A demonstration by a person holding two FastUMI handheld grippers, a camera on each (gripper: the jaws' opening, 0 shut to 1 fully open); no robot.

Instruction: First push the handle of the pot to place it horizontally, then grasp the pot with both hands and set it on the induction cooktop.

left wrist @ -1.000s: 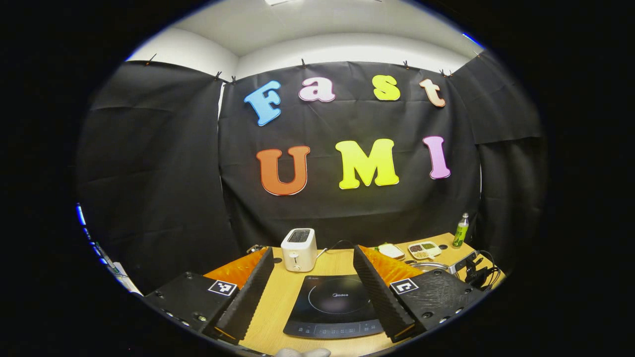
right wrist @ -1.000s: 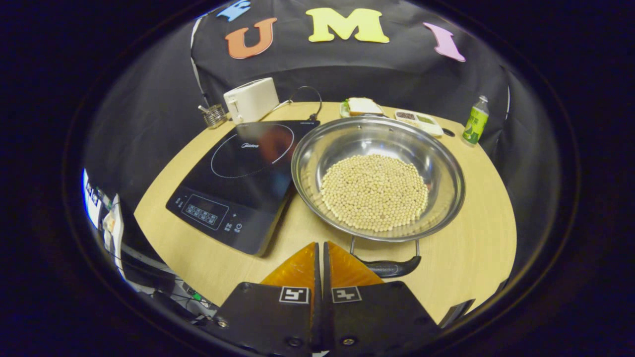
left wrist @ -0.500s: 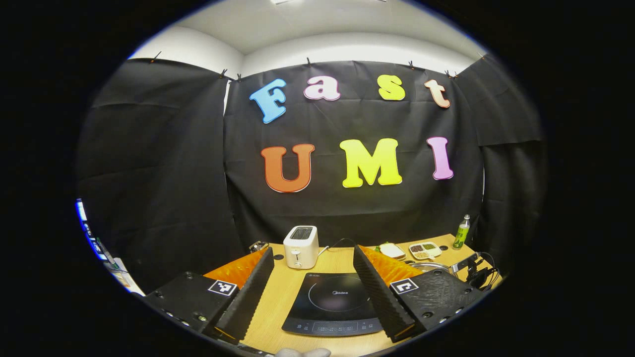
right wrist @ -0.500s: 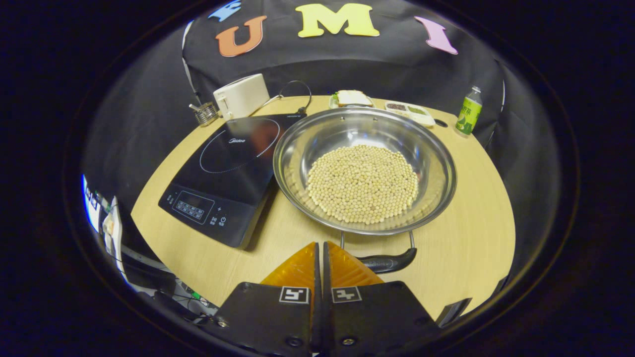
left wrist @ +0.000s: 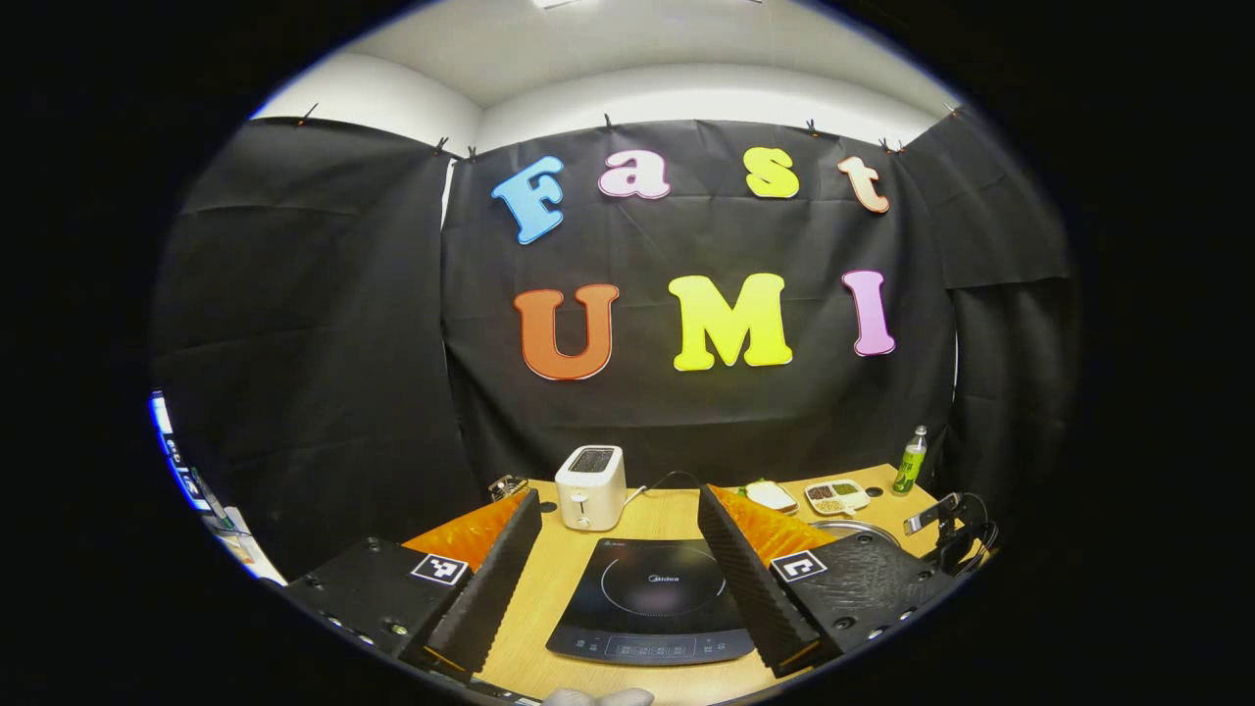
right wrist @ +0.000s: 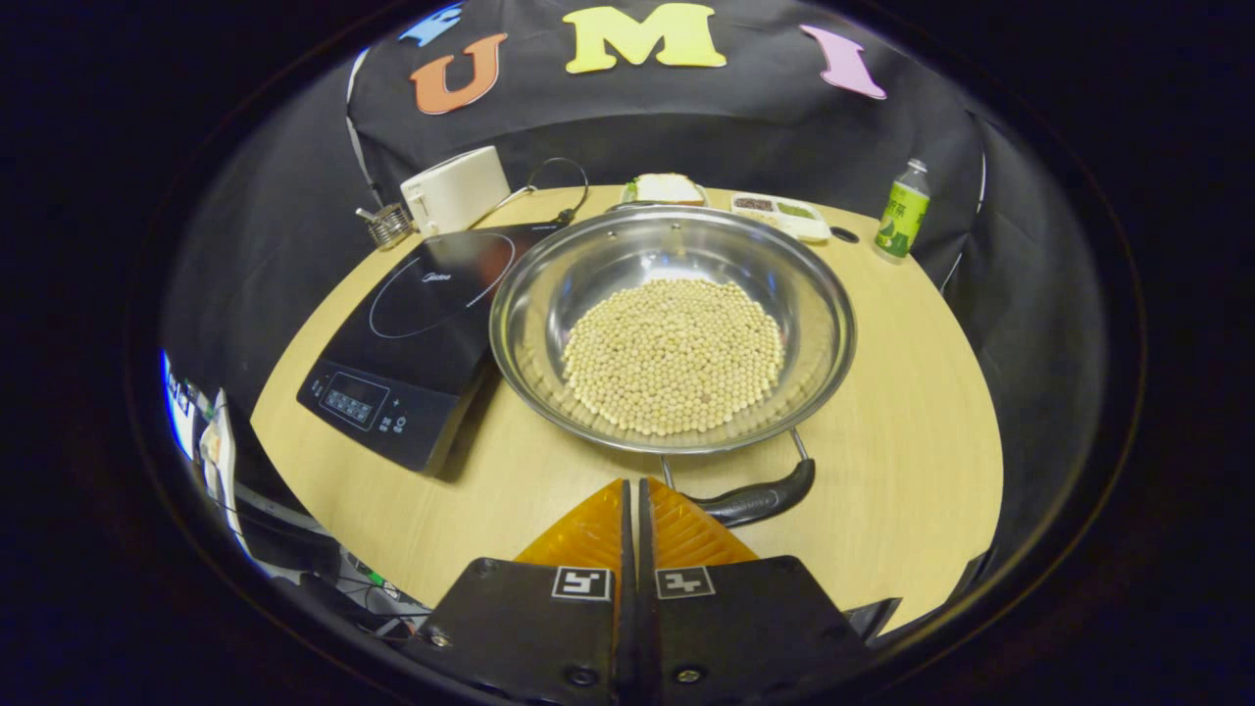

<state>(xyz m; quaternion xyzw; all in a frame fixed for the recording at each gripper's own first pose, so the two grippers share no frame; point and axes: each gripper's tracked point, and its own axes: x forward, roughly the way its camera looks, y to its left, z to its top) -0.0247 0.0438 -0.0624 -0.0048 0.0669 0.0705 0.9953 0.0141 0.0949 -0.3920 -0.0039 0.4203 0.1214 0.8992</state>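
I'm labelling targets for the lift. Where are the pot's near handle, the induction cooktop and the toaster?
pot's near handle (right wrist: 760,498): right gripper view, on the dark grip.
induction cooktop (right wrist: 431,299): right gripper view, inside the ring on its glass.
toaster (right wrist: 461,191): right gripper view, on its side wall.

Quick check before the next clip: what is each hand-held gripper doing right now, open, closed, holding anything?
Left hand-held gripper: open, holding nothing, above the induction cooktop.
Right hand-held gripper: closed, holding nothing, by the pot handle.
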